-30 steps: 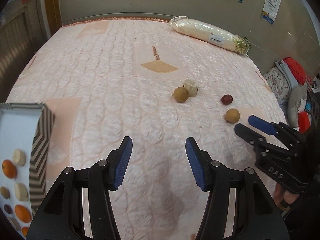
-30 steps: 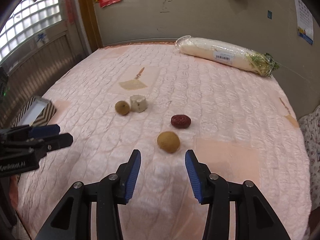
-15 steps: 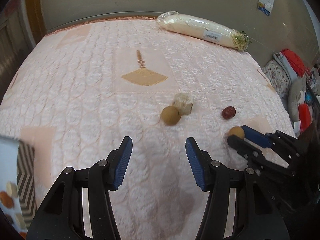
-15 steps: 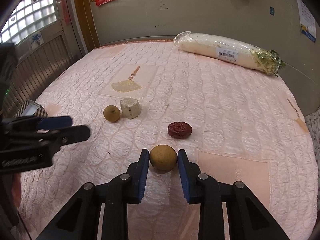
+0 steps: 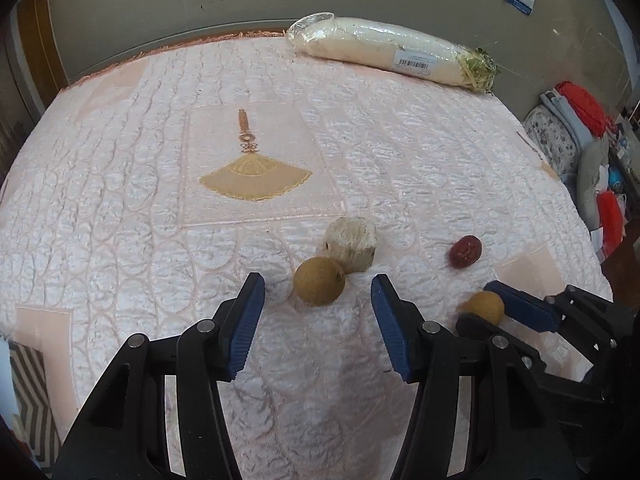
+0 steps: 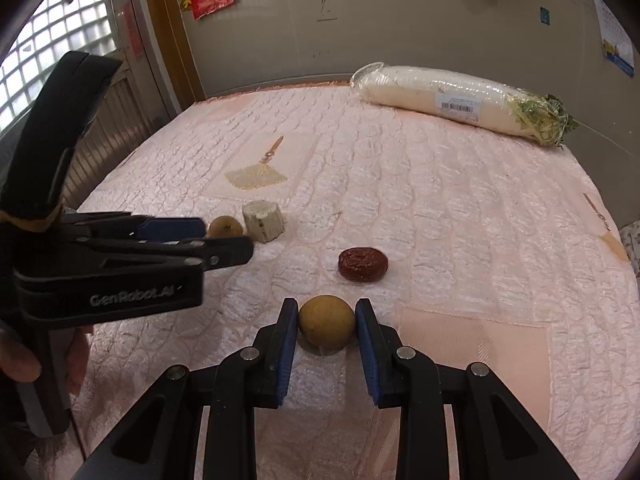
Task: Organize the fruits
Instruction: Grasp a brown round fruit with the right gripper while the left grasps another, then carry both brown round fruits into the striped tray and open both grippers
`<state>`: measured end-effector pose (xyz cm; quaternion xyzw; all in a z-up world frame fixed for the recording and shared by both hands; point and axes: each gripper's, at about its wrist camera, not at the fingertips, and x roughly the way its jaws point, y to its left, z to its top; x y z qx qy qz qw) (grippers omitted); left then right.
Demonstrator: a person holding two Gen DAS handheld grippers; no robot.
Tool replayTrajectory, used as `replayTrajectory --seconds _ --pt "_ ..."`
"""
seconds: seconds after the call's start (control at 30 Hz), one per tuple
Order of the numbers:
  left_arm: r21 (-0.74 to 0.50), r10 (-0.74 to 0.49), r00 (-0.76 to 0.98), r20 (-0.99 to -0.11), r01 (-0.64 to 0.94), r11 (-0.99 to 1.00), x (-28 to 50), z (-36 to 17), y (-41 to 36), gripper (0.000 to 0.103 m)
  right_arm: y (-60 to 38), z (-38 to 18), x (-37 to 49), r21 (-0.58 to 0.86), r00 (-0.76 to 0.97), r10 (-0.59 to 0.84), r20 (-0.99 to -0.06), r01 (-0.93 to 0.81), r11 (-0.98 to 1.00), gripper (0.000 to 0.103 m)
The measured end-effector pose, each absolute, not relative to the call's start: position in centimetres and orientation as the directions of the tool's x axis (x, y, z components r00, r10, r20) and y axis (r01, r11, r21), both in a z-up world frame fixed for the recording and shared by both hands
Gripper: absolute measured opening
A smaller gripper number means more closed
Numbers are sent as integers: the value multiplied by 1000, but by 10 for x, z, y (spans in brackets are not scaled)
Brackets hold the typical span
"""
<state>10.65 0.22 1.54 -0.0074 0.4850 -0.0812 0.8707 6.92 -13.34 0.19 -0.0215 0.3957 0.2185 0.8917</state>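
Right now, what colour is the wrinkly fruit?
Dark red; the wrinkly fruit shows best in the right wrist view.

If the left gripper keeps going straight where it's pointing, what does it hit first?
Most likely the brown round fruit just ahead of the left gripper, lined up with the gap; the pale chunk sits right behind it.

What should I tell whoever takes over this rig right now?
Right tool: shut on a brown round fruit, still on the quilt.
Left tool: open, jaws just closing, second brown fruit ahead of them, ungripped.
Beige chunk touches that fruit; red date lies alone.
Striped box at the left edge.
Done: one fruit gripped. Left: lift it, then collect the rest.
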Motion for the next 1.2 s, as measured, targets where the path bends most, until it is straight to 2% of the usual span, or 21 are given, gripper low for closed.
replayTrajectory --seconds 0.07,0.13,0.23,0.47,0.9,1.2 --pt "-49 -118 529 -841 142 989 105 14 0 35 -133 1 68 137 591 378 -713 -410 901 28" --pt "-33 -105 539 -835 141 990 103 14 1 26 -133 0 67 139 589 379 -714 -411 901 28" --pt "-97 -148 544 -826 122 988 100 16 10 25 -134 2 65 149 593 389 -705 -413 899 28" --pt "-115 -151 571 -807 98 988 76 28 20 25 -133 5 55 153 596 396 -699 -416 896 28" --pt "-67 -46 634 -772 -9 998 -18 55 51 25 -96 20 -10 189 593 490 -639 -496 847 28" --pt "-31 49 673 -738 -106 994 -78 68 98 25 -51 24 -51 206 552 556 -621 -570 796 28"
